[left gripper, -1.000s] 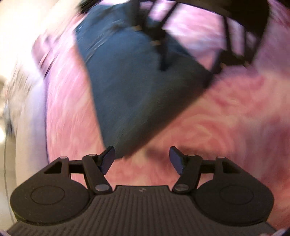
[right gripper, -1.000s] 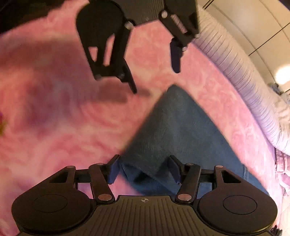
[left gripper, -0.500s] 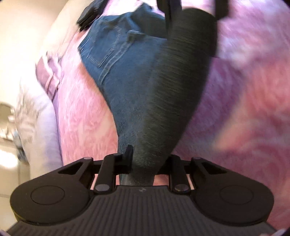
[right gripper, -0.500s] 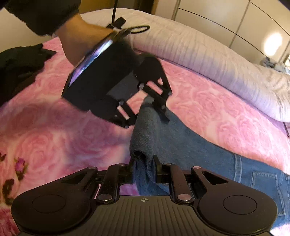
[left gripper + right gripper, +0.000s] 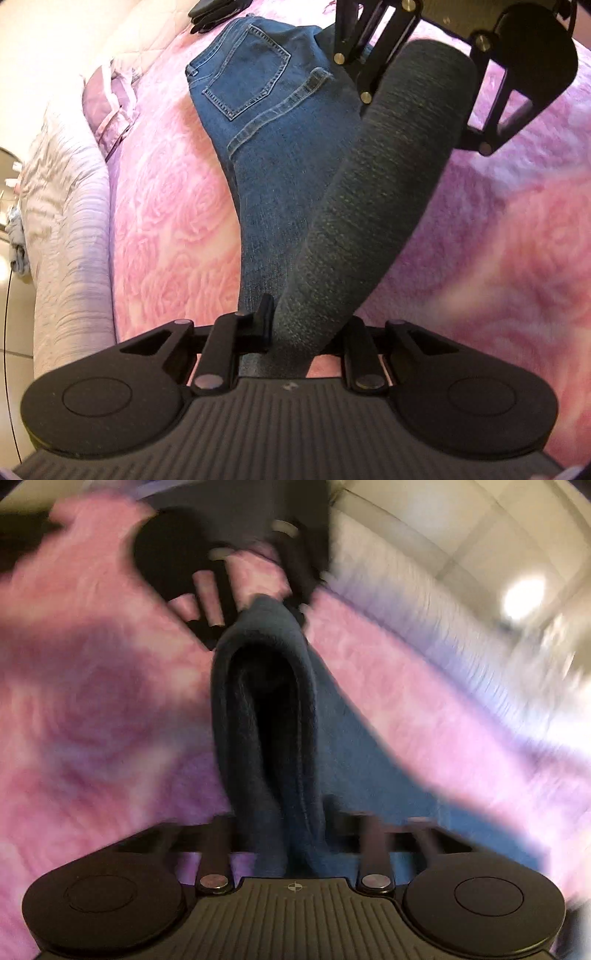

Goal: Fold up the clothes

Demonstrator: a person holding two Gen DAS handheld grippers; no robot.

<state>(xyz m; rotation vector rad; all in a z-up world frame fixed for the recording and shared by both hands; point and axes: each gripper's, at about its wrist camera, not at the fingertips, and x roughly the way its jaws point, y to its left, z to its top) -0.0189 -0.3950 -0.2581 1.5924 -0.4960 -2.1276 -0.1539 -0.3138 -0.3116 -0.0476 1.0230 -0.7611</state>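
Note:
A pair of blue jeans (image 5: pixel 266 122) lies on a pink rose-patterned bedspread (image 5: pixel 166 229), back pocket up, waist at the far end. My left gripper (image 5: pixel 303 328) is shut on the leg end of the jeans, which rises as a dark stretched band (image 5: pixel 369 206) to my right gripper (image 5: pixel 410 55) at the top of the left wrist view. In the blurred right wrist view my right gripper (image 5: pixel 291 834) is shut on the other corner of the lifted fold (image 5: pixel 266 709), and the left gripper (image 5: pixel 221 583) holds its far end.
A grey-lilac ribbed quilt edge (image 5: pixel 70 236) runs along the bed's left side. A lilac folded cloth (image 5: pixel 110 99) and a dark garment (image 5: pixel 214 11) lie near the jeans' waist. Cupboard doors and a lamp glare (image 5: pixel 524 594) stand beyond the bed.
Both grippers closed on the jeans' leg end and lifted it off the bedspread. The fold is now stretched between them and carried toward the waist.

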